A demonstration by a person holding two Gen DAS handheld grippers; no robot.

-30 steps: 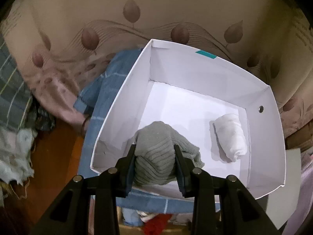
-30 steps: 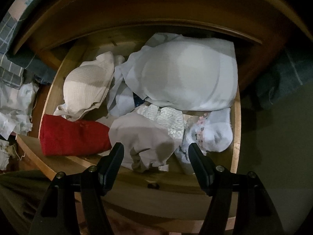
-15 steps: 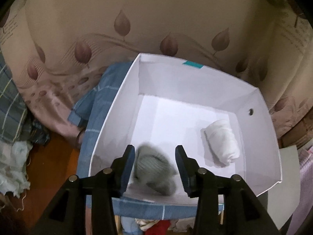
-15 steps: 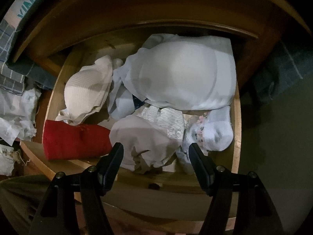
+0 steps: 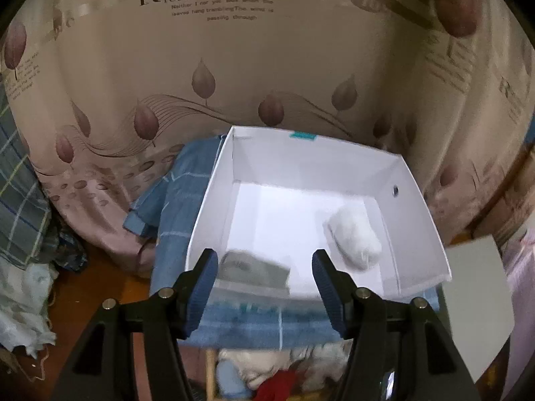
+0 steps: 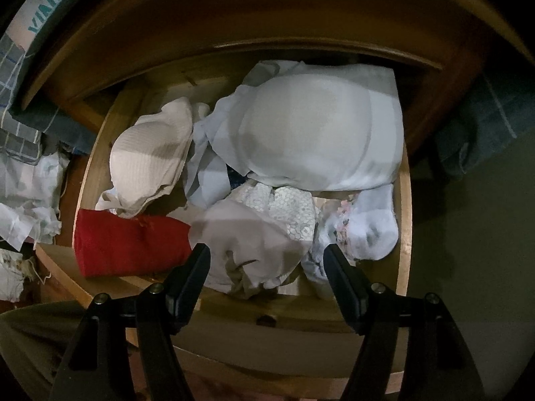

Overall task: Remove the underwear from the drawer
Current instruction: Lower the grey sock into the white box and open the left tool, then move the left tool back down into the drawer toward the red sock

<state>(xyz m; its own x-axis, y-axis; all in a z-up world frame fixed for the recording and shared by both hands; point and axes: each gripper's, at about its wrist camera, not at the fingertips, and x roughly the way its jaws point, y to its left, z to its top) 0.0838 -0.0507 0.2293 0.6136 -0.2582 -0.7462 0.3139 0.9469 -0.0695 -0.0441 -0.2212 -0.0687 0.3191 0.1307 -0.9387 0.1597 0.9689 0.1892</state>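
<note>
The left wrist view slants down into a white box (image 5: 414, 200) from just above, the right looks steeply down into the drawer (image 6: 404, 200); both catch a red cloth (image 6: 130, 247).

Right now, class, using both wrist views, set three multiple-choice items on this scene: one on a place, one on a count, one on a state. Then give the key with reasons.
1. Where does the grey folded garment lie?
A. in the white box
B. in the wooden drawer
C. on the floor

2. How many garments are in the white box?
A. one
B. two
C. four

3. What is between the right gripper pads?
A. the red cloth
B. a white roll
C. nothing

Key: 1 A, it rests at the box's near wall; 2 B, the grey one and the white rolled garment; 3 C, its jaws stand apart above the drawer's clothes.
</note>
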